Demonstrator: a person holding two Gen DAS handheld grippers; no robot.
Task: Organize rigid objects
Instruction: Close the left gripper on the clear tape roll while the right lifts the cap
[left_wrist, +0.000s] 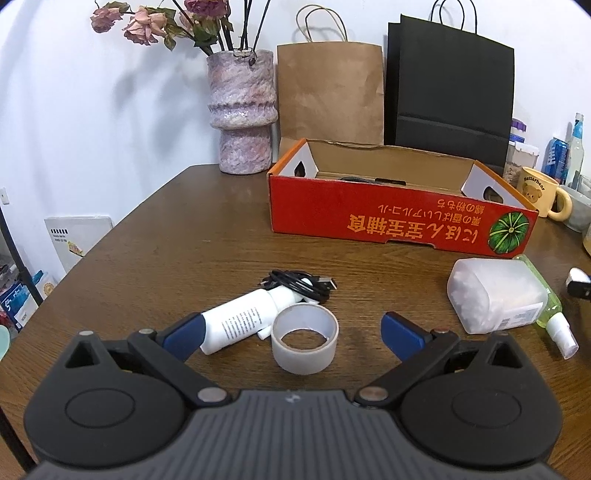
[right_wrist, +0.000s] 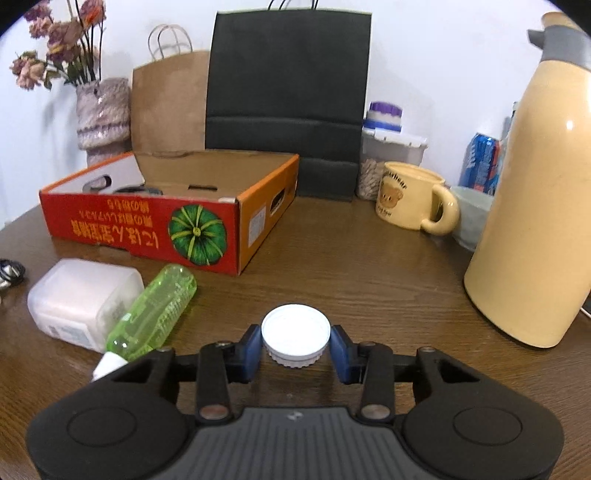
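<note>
Before you the brown wooden tabletop (left_wrist: 184, 236) carries everything, with a black paper bag (right_wrist: 288, 99) and a brown paper bag (left_wrist: 328, 92) standing against the wall at the back. The open red cardboard box (left_wrist: 399, 221) sits in front of those bags, its printed side toward you. Off to your right stands a cream thermos jug (right_wrist: 535, 221), with a cream bear mug (right_wrist: 410, 195) between it and the box. Near the box's front lies a frosted plastic container (left_wrist: 495, 295) with a green spray bottle (right_wrist: 155, 310) just beside it. Your left tool (left_wrist: 291, 328) stands wide open above a roll of tape (left_wrist: 304, 339) and a white tube (left_wrist: 240, 321), touching neither that you can see; a coiled black cable (left_wrist: 299, 284) lies just beyond them. Your right tool (right_wrist: 295, 347) is clamped on a small white round jar (right_wrist: 295, 336), a blue pad (right_wrist: 251, 350) pressed to each side, the jar low over the tabletop.
</note>
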